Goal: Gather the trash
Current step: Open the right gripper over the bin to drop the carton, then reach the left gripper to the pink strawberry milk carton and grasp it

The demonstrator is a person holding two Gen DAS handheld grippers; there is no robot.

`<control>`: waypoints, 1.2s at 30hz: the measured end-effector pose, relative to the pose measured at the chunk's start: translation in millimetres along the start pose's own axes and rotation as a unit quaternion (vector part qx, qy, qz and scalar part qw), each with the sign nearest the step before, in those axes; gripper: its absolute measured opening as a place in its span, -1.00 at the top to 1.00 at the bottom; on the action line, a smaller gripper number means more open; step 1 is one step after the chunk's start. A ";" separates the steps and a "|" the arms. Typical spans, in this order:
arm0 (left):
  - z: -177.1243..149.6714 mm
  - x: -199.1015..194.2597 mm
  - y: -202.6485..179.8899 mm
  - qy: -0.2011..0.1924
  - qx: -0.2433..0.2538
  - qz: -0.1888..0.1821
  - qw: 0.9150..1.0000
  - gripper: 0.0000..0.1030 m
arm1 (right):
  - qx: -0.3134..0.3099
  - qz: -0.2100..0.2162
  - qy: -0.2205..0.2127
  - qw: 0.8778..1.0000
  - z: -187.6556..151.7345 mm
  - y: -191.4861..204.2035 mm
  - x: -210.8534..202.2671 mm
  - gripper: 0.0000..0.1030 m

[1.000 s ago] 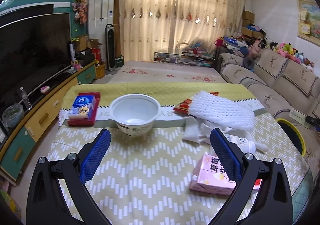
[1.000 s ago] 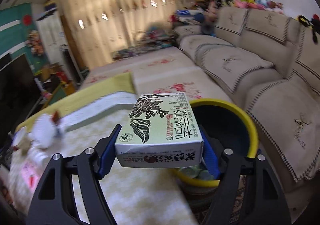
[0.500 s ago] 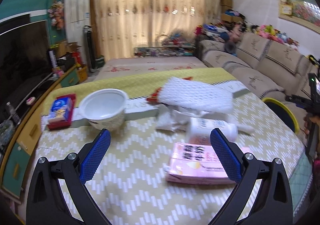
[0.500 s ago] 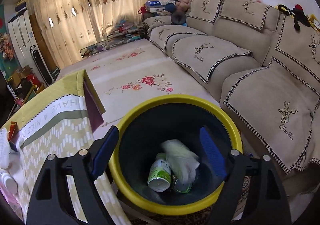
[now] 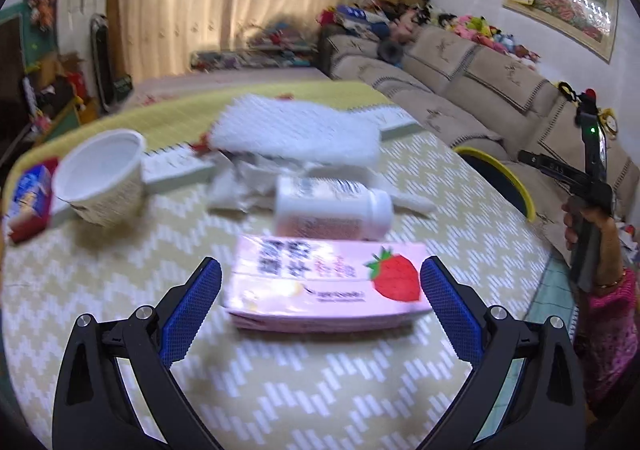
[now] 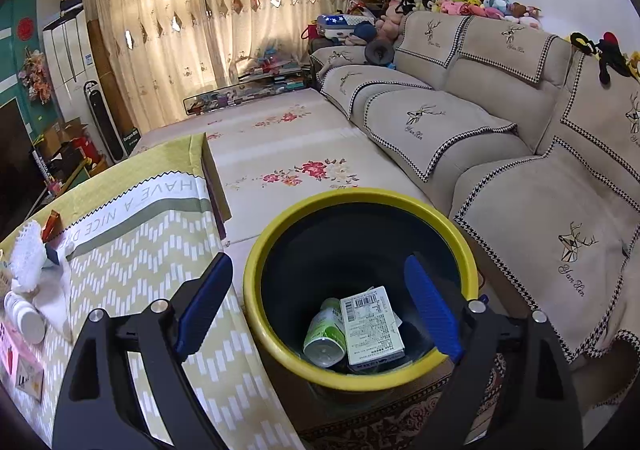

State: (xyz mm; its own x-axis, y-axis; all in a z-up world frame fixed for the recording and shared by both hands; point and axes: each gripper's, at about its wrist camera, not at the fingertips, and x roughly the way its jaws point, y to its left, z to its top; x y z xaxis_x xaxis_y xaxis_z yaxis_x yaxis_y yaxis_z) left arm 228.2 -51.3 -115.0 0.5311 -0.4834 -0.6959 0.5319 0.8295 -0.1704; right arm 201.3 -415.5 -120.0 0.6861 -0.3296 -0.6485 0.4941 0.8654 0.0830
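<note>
My left gripper (image 5: 318, 284) is open with its blue pads on either side of a pink strawberry carton (image 5: 326, 284) lying flat on the table. A white bottle (image 5: 332, 211) lies just behind it, then crumpled paper (image 5: 248, 179) and white foam netting (image 5: 296, 131). My right gripper (image 6: 320, 298) is open and empty above the yellow-rimmed bin (image 6: 280, 242). Inside the bin lie a white box (image 6: 372, 326) and a green-and-white can (image 6: 326, 332). The bin rim also shows in the left wrist view (image 5: 502, 173).
A white paper bowl (image 5: 100, 177) and a blue-and-red pack (image 5: 30, 195) sit at the table's left. A beige sofa (image 6: 520, 137) runs along the right, close behind the bin. The person's right hand and gripper handle (image 5: 588, 201) are beyond the table's right edge.
My right gripper let go of the box, which now lies in the bin. My left gripper moved right and forward until its fingers flank the pink carton.
</note>
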 end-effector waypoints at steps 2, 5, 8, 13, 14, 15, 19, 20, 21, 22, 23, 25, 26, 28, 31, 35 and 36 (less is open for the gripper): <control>-1.0 4.3 -5.6 0.015 0.002 -0.003 1.000 -0.90 | 0.003 0.001 -0.001 1.000 -2.0 -3.5 -2.8 -0.62; -5.3 2.0 -17.3 0.027 0.003 -0.013 1.000 -0.90 | 0.007 0.005 -0.002 1.000 -5.0 -10.9 -7.8 -0.66; -15.4 -2.8 -36.3 0.040 0.013 -0.037 0.998 -0.90 | 0.015 0.011 -0.002 1.000 -7.2 -17.6 -10.7 -0.67; -37.9 -13.6 -95.4 0.077 0.077 -0.095 0.990 -0.90 | 0.020 0.028 -0.005 0.999 -10.3 -20.6 -16.2 -0.67; -40.2 -15.5 -103.0 0.083 0.086 -0.104 0.987 -0.90 | 0.020 0.032 -0.007 0.999 -10.8 -20.6 -18.0 -0.67; -41.2 -17.6 -110.9 0.085 0.097 -0.111 0.985 -0.90 | 0.020 0.035 -0.008 0.999 -11.0 -21.5 -19.3 -0.67; -27.7 -27.2 -123.1 0.057 0.136 -0.067 0.987 -0.90 | 0.021 0.049 -0.014 0.998 -13.1 -23.9 -28.4 -0.67; -22.7 -25.8 -121.7 0.055 0.139 -0.062 0.987 -0.90 | 0.021 0.050 -0.015 0.998 -13.5 -24.0 -29.8 -0.67; -16.7 -20.4 -119.7 0.056 0.143 -0.061 0.986 -0.90 | 0.022 0.052 -0.015 0.998 -13.6 -24.8 -31.2 -0.67; -11.6 -14.8 -115.5 0.059 0.146 -0.060 0.986 -0.90 | 0.022 0.054 -0.016 0.998 -13.6 -26.8 -32.1 -0.67; -7.8 -7.5 -113.4 0.063 0.150 -0.058 0.985 -0.90 | 0.023 0.055 -0.016 0.998 -14.2 -29.3 -33.0 -0.67; -2.4 9.8 -111.1 0.082 0.158 -0.060 0.982 -0.90 | 0.023 0.055 -0.014 0.998 -16.1 -32.6 -34.1 -0.67; 0.0 17.4 -111.6 0.089 0.161 -0.063 0.981 -0.90 | 0.024 0.054 -0.013 0.998 -16.7 -34.9 -34.3 -0.67; -0.2 29.3 -114.5 0.102 0.170 -0.069 0.978 -0.89 | 0.026 0.050 -0.010 0.998 -17.5 -40.4 -32.9 -0.68; -2.8 40.2 -124.6 0.114 0.190 -0.071 0.972 -0.78 | 0.033 0.047 -0.003 0.998 -18.7 -48.4 -28.5 -0.68; -4.3 55.3 -134.7 0.125 0.204 -0.067 0.968 -0.54 | 0.038 0.049 0.002 0.998 -21.5 -51.8 -23.3 -0.68; -3.0 57.8 -134.8 0.128 0.204 -0.061 0.969 -0.45 | 0.038 0.051 0.003 0.998 -22.2 -51.7 -22.3 -0.68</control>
State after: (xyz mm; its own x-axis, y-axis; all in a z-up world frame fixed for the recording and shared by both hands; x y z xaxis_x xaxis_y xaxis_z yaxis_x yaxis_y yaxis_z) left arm 185.2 -190.2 -134.3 0.2946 -0.4435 -0.8464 0.8244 0.5659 -0.0096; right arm 148.7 -444.5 -126.7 0.7311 -0.2390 -0.6391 0.4612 0.8634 0.2047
